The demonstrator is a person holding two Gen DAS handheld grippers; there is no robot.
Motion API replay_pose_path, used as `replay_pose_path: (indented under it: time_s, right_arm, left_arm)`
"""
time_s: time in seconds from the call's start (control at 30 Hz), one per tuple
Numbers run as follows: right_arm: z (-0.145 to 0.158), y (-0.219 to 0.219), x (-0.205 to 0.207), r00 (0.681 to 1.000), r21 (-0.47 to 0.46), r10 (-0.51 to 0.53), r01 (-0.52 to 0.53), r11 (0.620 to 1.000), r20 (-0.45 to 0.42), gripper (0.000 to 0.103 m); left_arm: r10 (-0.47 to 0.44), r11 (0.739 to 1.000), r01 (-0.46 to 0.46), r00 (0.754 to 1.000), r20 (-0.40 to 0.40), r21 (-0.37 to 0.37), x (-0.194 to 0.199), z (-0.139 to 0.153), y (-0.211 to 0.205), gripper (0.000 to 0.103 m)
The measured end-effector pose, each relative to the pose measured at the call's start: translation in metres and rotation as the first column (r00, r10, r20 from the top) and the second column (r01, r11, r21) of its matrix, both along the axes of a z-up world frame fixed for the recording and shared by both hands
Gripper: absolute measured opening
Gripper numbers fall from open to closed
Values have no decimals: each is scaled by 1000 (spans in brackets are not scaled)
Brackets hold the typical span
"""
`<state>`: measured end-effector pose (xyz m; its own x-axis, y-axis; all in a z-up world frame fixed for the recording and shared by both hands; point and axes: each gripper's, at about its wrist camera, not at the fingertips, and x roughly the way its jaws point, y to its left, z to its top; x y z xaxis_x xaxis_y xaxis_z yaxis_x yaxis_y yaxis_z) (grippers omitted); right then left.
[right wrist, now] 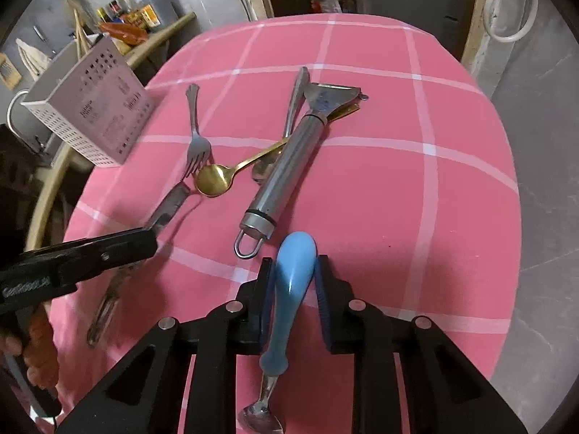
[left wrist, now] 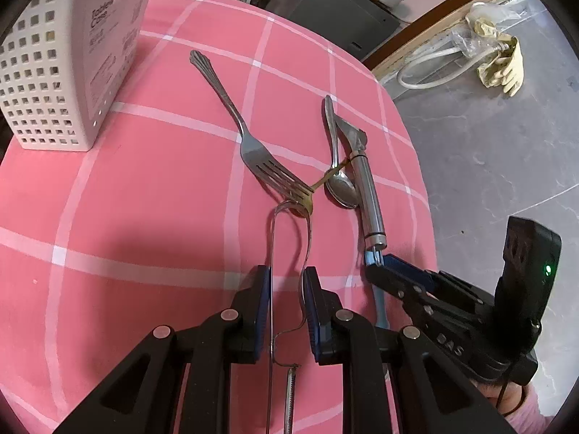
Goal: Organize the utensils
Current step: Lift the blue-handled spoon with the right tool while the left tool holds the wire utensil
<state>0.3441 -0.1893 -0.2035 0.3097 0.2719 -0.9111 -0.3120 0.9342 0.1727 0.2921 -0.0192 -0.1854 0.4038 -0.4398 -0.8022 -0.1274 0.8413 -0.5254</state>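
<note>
Pink checked cloth covers the counter [right wrist: 452, 217]; fork [left wrist: 249, 137], gold spoon [right wrist: 217, 179] and peeler [right wrist: 286, 166] lie mid-counter, the white caddy [left wrist: 54, 72] stands at its far-left edge. Left tongs [left wrist: 287, 307] pinch a whisk [left wrist: 289, 238], right tongs [right wrist: 293, 289] bracket a blue-handled spoon [right wrist: 289, 289]. Sorting looks barely begun.

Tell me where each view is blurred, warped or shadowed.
Left wrist view: fisheye bends the cloth grid and the basket; a dark vignette cuts the corners; the left tool casts a broad shadow at lower left. Right wrist view: same warping; the left tool and its whisk are smeared by blur; the peeler stays sharp.
</note>
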Motion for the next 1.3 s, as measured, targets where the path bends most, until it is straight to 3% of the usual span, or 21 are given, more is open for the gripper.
replay_pose_path:
  time_s: [0.1,0.3,0.57,0.63,0.67,0.77,0.97,1.07,1.13,1.3]
  right_arm:
    - [1,-14,-3,999,87,-45,47,995,-27,20]
    - [-2,-49,-30,985,277,-151,170,946,-87,19]
    - [19,-68,-65,969,387,-245,218,896,20,19]
    - [25,-65,-69,967,381,-248,209,901,55,16]
    - [27,-63,-70,966,387,-249,204,899,67,0]
    - [21,-62,-67,965,361,-256,217,907,61,1]
    - [-14,-54,-49,968,357,-218,249,900,-125,1]
    - [-22,-38,-54,978,336,-156,194,922,-136,10]
    - [-24,-26,-58,984,321,-124,160,934,-129,23]
    - [-16,4,-58,995,252,-63,79,964,-71,26]
  left_arm:
    - [0,1000,0,1000,2,-9,-4,2,3,18]
    - [-6,1000,6,1000,9,-17,-13,10,8,18]
    - [-51,999,52,998,36,-11,-23,29,9,18]
    - [-61,998,62,997,41,-12,-25,33,9,18]
    - [-65,998,65,997,44,-14,-25,34,9,18]
    - [-76,997,77,996,53,-18,-26,38,10,18]
    - [-99,995,100,994,52,-8,-22,40,9,18]
    - [-94,995,95,994,49,-4,-22,37,9,18]
    - [-86,996,86,995,39,1,-24,33,9,18]
    - [-47,999,47,999,11,2,-30,23,19,18]
